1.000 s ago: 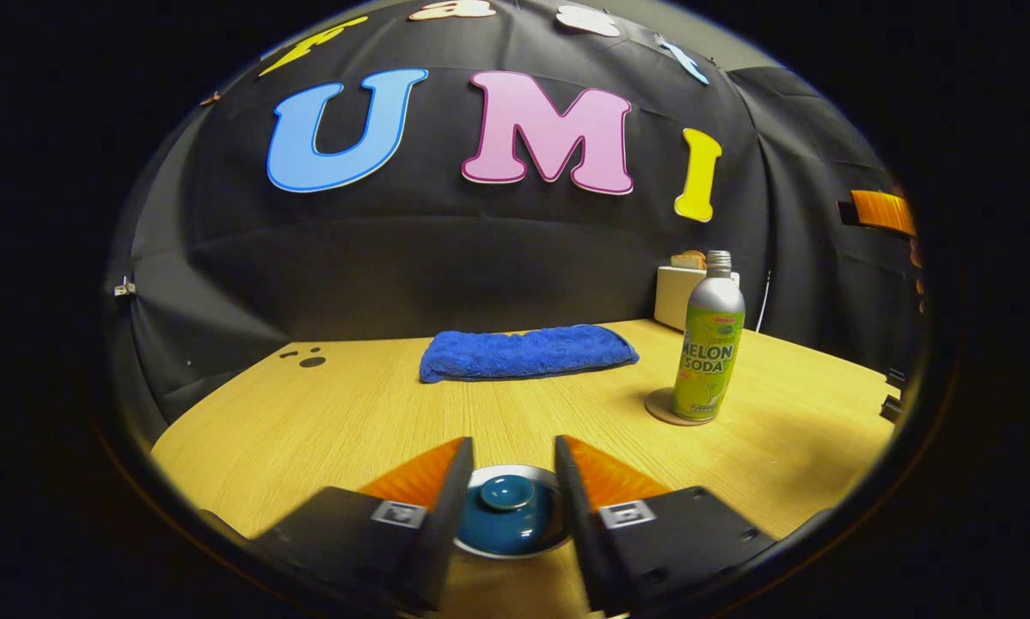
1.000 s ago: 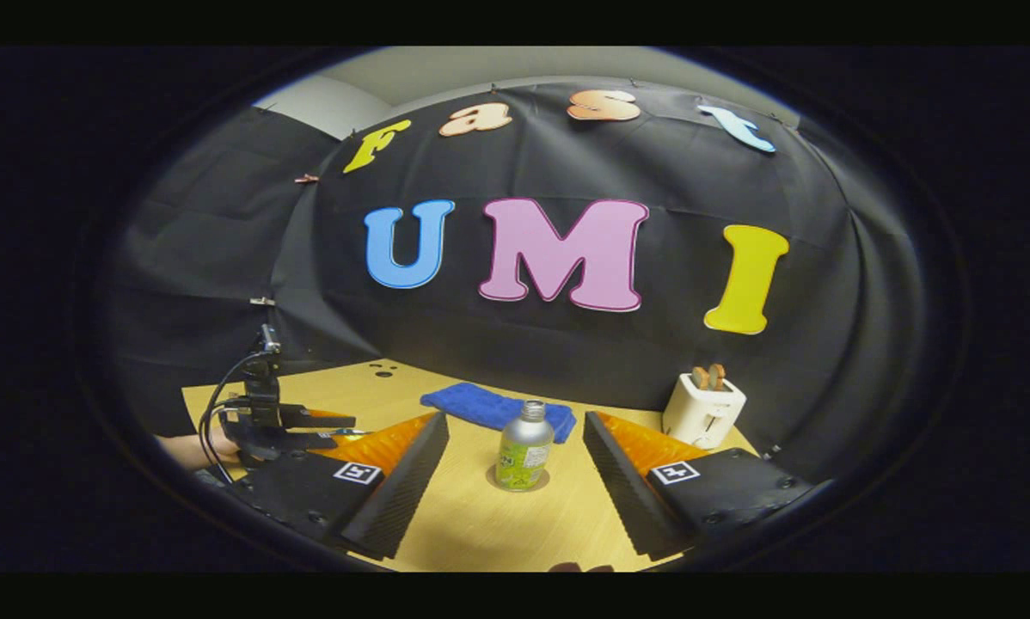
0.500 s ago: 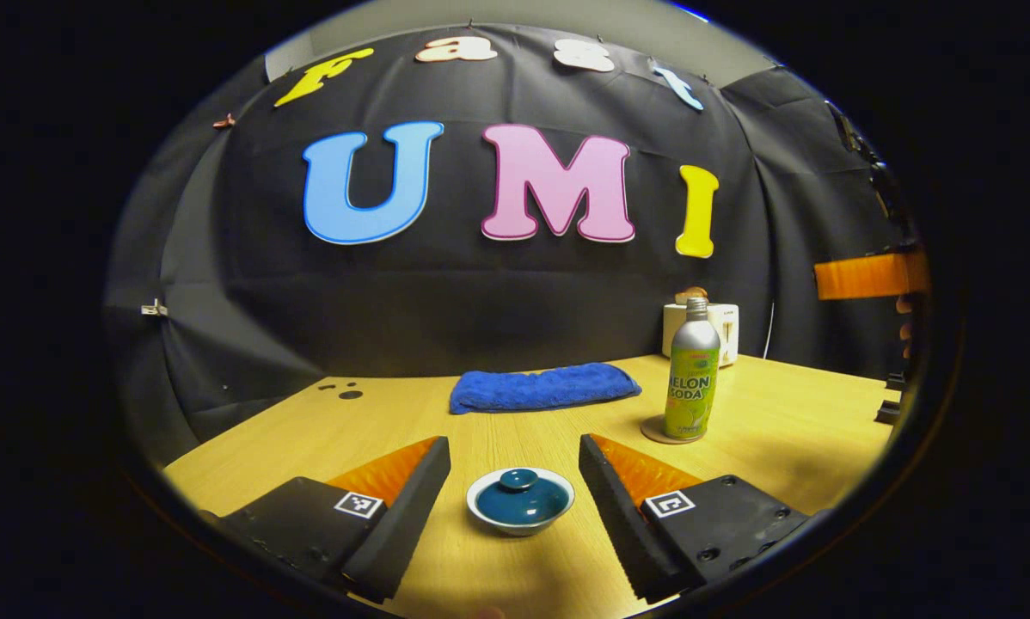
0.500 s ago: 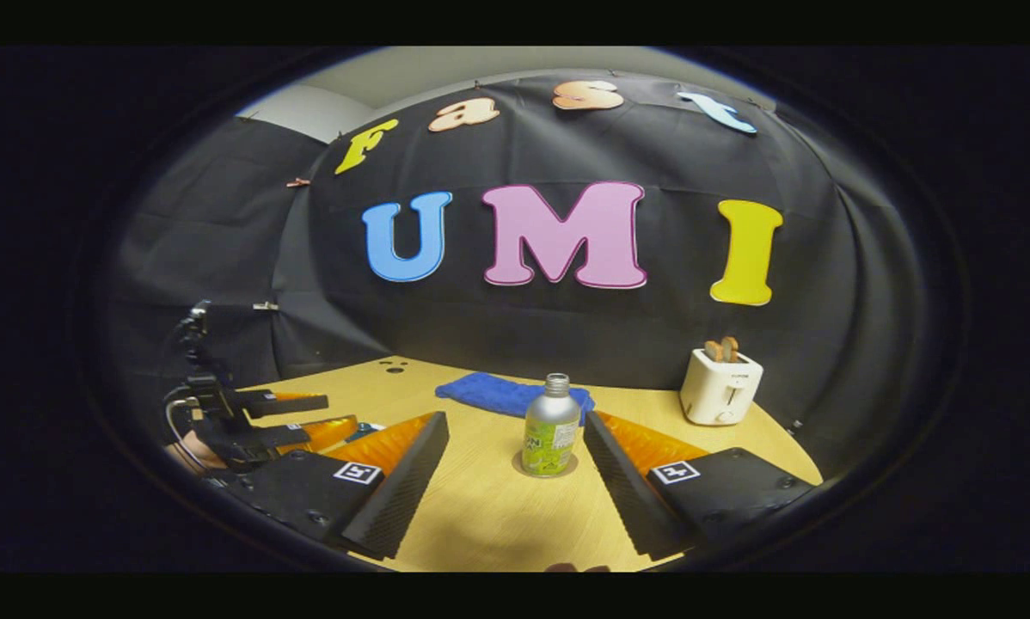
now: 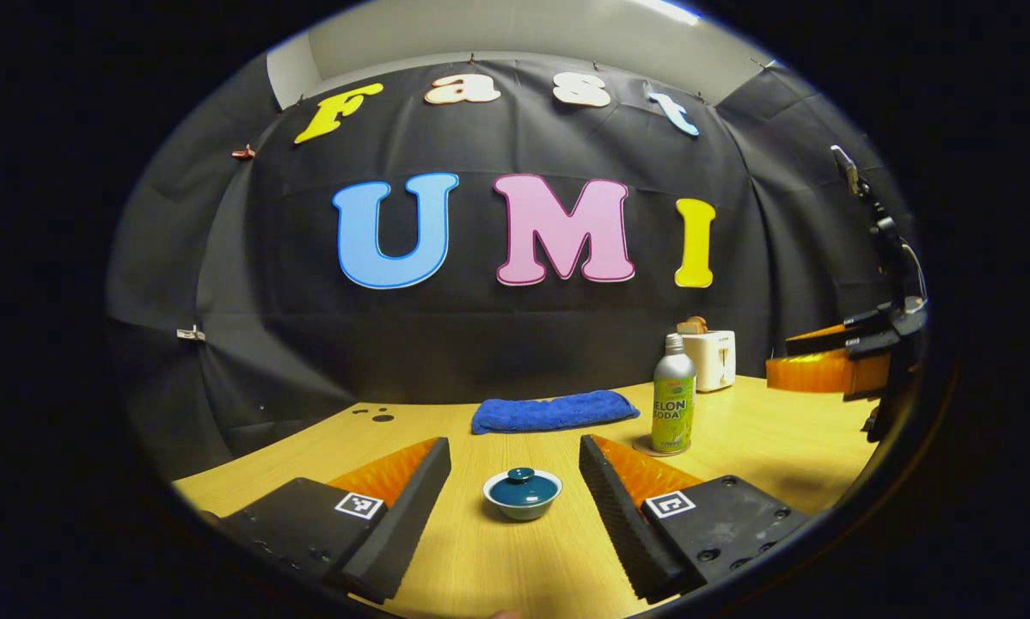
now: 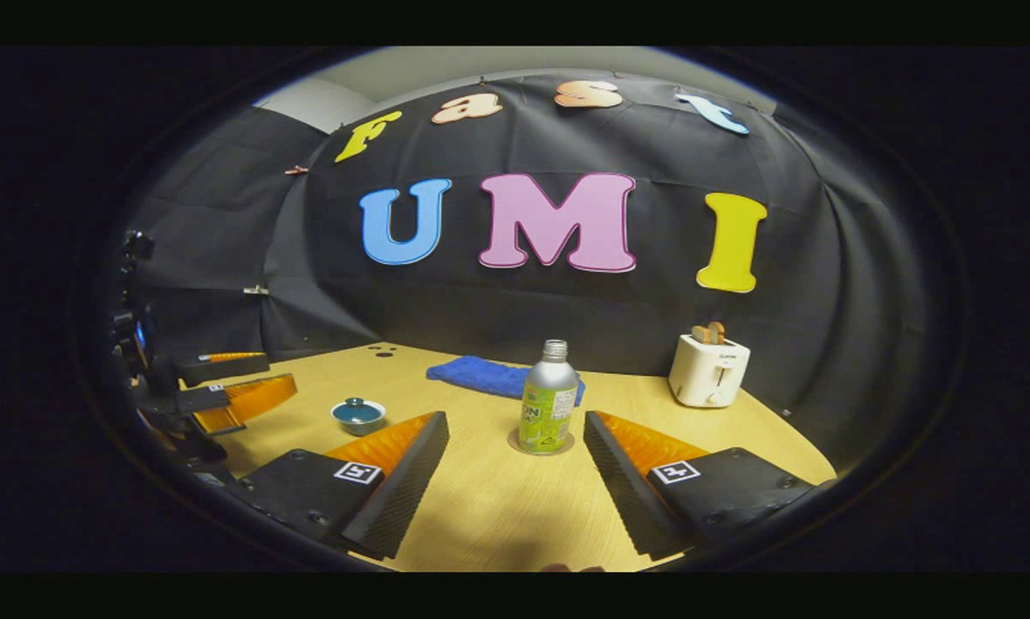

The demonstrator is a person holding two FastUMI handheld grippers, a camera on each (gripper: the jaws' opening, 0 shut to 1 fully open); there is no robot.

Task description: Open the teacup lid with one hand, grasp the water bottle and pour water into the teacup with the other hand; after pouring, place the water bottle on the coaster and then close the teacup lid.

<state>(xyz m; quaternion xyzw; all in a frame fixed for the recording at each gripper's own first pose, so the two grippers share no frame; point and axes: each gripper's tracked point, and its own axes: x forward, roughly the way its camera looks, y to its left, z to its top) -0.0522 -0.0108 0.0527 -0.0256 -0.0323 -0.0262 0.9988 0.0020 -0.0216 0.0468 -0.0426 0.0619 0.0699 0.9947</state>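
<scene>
Nearest in the left gripper view, the left tongs (image 5: 515, 481) stand wide apart with nothing between them, lined up on the teacup (image 5: 523, 493), which sits on the counter (image 5: 773, 438) a little ahead with its lid (image 5: 522, 487) seated on top. The right tongs (image 6: 515, 468) are likewise spread and empty in the right gripper view, aimed at the water bottle (image 6: 548, 397). Further back, that bottle stands upright on the coaster (image 6: 515, 444), well apart from the teacup. Behind it lies a blue towel (image 5: 554, 411), and a toaster (image 6: 708, 370) sits at the far right. With lid on and bottle on the coaster, this reads either as the start or as the finish. If the start, the left tongs must reach in and close on the lid's knob.
</scene>
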